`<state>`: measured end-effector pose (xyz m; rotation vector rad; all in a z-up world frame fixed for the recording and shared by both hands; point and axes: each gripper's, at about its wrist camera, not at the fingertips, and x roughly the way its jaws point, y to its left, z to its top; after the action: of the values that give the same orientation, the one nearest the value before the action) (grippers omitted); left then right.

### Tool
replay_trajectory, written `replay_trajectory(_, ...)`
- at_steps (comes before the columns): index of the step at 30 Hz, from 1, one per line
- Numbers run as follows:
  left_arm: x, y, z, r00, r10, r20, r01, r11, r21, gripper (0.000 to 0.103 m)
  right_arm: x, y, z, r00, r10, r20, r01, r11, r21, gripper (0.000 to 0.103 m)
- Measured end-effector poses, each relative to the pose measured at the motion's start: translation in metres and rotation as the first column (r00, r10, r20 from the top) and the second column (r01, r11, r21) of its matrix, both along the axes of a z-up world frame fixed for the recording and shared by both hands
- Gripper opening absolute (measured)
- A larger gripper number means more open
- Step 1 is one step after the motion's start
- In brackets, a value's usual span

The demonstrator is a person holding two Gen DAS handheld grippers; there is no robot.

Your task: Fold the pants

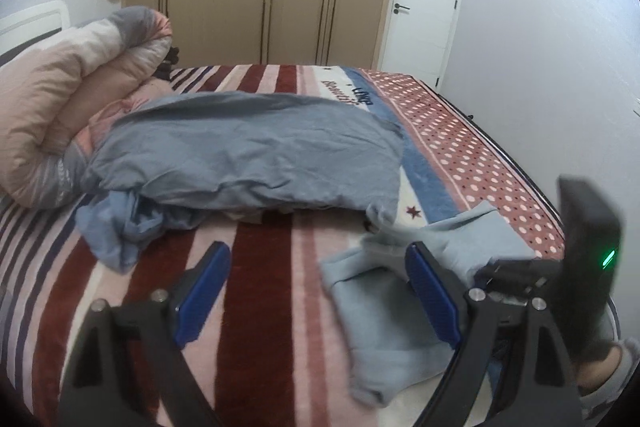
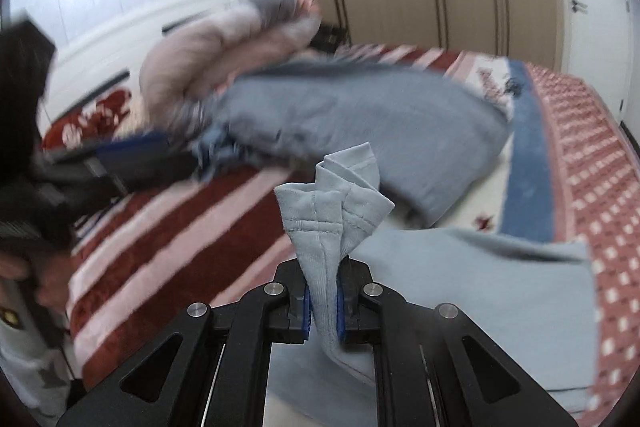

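Pale blue knit pants (image 2: 472, 291), soft and limp, light in judgement; lying on the striped blanket (image 1: 256, 307) of the bed, near its dotted edge. Fabric drapes and bunches freely, holds no shape, likely to sag between two holds. Right gripper (image 2: 323, 311): fingers clamped together on a gathered, stitched hem or cuff, which stands up in a bunch above them. Left gripper (image 1: 316, 291): fingers apart, empty, over the blanket with one finger above the pants. Suggested hold: hemmed edges and corners. Grey-blue pillow (image 1: 248, 155) lies beyond.

Black tongs (image 2: 323, 307) with blue pads (image 1: 202, 293), silver screws
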<state>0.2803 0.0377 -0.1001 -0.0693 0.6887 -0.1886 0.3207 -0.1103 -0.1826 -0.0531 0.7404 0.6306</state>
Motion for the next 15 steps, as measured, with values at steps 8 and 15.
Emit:
replay_trajectory(8,0.005,-0.001,-0.019,0.999,-0.012,-0.033,0.012,1.0,-0.006,0.086,-0.005,0.006,-0.048,0.996,0.014,-0.084,-0.018,0.999,-0.051,0.007)
replay_trajectory(15,0.008,-0.015,-0.022,0.999,-0.031,-0.043,0.031,0.999,-0.007,0.086,-0.027,-0.011,-0.02,0.995,0.075,-0.06,-0.077,0.996,-0.036,0.042)
